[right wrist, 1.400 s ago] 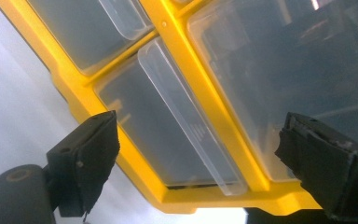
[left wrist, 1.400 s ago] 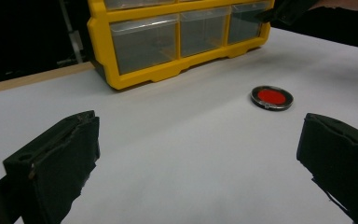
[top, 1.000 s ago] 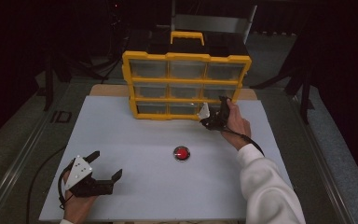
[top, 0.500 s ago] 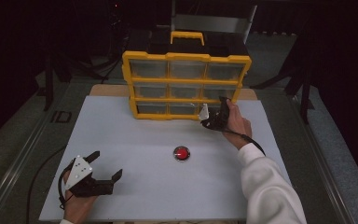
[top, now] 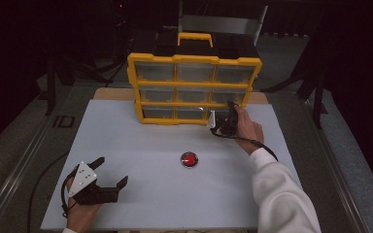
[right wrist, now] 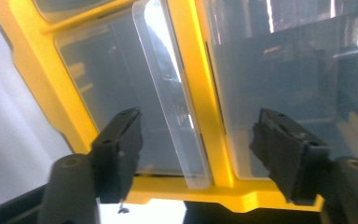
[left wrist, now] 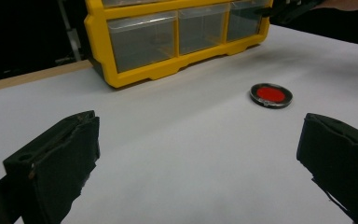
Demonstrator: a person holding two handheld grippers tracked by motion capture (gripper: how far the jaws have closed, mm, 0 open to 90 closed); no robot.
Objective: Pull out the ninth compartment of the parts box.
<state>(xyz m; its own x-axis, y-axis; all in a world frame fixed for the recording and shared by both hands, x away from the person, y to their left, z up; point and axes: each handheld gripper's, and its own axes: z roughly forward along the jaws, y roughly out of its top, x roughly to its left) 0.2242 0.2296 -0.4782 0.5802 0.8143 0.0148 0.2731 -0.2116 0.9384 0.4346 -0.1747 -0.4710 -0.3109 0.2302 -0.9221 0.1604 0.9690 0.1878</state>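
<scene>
Right forearm is wearing a white sleeve. Both black two-jaw tools are showing blocky pads: left gripper is carrying a grey three-cornered plate with small holes, right gripper is trailing a black cable.

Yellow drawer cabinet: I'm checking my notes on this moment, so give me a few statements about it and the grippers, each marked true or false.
1. The right gripper is at the bottom-right drawer of the yellow cabinet. True.
2. The right gripper's jaws are clamped shut on the drawer's clear lip. False: the lip lies between them, but the pads stand apart from it; they have just been closing.
3. The left gripper holds the red button. False: it rests open near the table edge, the button lying apart.
4. The cabinet has nine drawers. True.
</scene>
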